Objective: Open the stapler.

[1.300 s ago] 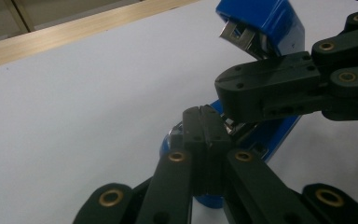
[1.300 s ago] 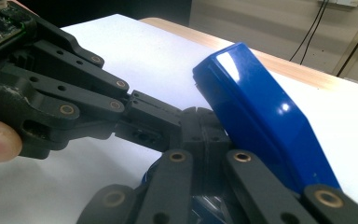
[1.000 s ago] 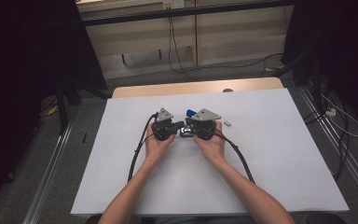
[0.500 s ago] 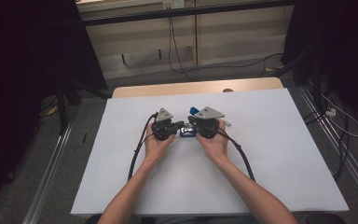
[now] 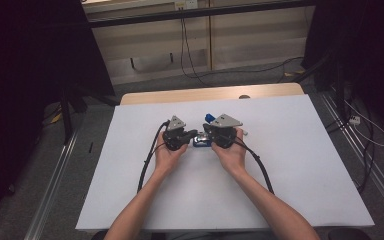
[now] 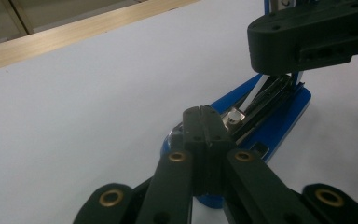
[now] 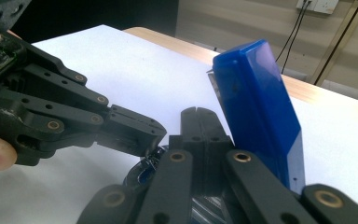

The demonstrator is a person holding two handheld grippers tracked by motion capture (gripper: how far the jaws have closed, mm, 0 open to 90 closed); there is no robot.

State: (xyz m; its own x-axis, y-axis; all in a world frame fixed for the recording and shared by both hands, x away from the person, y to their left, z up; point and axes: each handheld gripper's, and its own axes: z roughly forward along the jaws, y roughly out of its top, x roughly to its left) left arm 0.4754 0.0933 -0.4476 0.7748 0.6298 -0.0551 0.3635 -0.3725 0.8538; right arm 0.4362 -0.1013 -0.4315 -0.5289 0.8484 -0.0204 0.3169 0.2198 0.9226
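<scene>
Stapler [image 5: 201,141] sits at frame centre on the white table [image 5: 290,165], its blue lid swung up. Your left gripper [image 6: 205,116] and right gripper [image 7: 199,116] both have jaws pressed together, holding nothing. Press the base steadily and keep the lid clear.

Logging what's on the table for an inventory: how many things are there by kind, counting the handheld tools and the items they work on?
Blue stapler, opened, top swung up: 1
Handheld tools, jaws shut: 2 (left tool, right tool)
White table cover: 1
Total: 4
</scene>
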